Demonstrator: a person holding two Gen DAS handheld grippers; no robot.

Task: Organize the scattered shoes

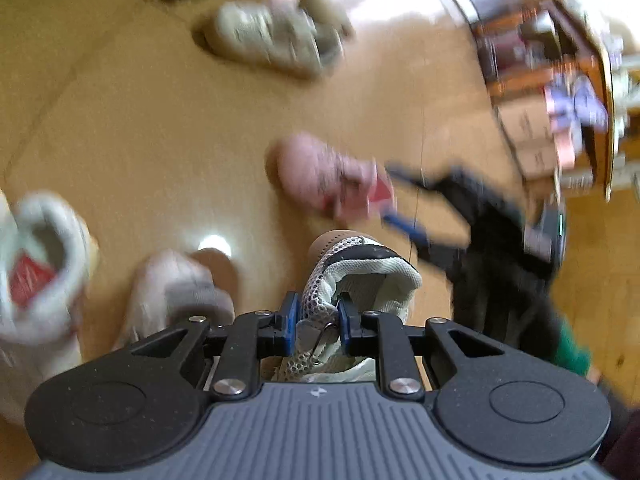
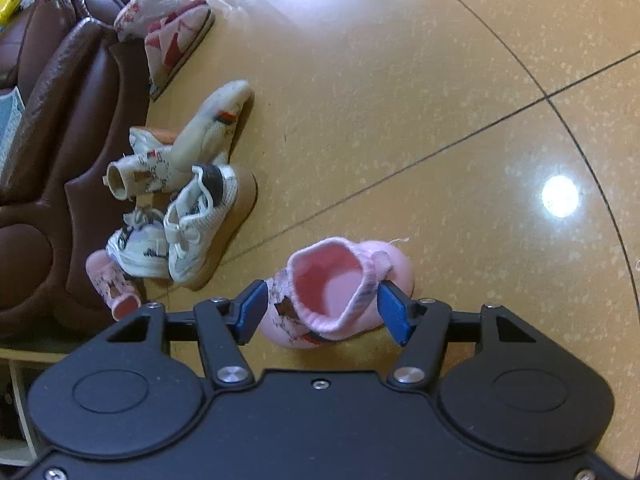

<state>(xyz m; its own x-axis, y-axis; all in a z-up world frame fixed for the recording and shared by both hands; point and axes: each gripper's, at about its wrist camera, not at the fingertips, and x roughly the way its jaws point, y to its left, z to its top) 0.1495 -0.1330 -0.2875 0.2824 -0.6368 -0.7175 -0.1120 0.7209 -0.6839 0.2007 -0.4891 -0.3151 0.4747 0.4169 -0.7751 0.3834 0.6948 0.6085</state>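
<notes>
A: Shoes lay all over the floor. The left gripper pinched a white mesh shoe by its soft side wall.

B: And the right gripper?

A: Its jaws stood apart around a pink shoe on the floor, not squeezing.

B: Was it heavy?

A: It looked light and squishy. The knitted cuff looked best to grab.

Both grippers had black bodies, blue pads and silver screws; a green sleeve showed at four o'clock.
</notes>
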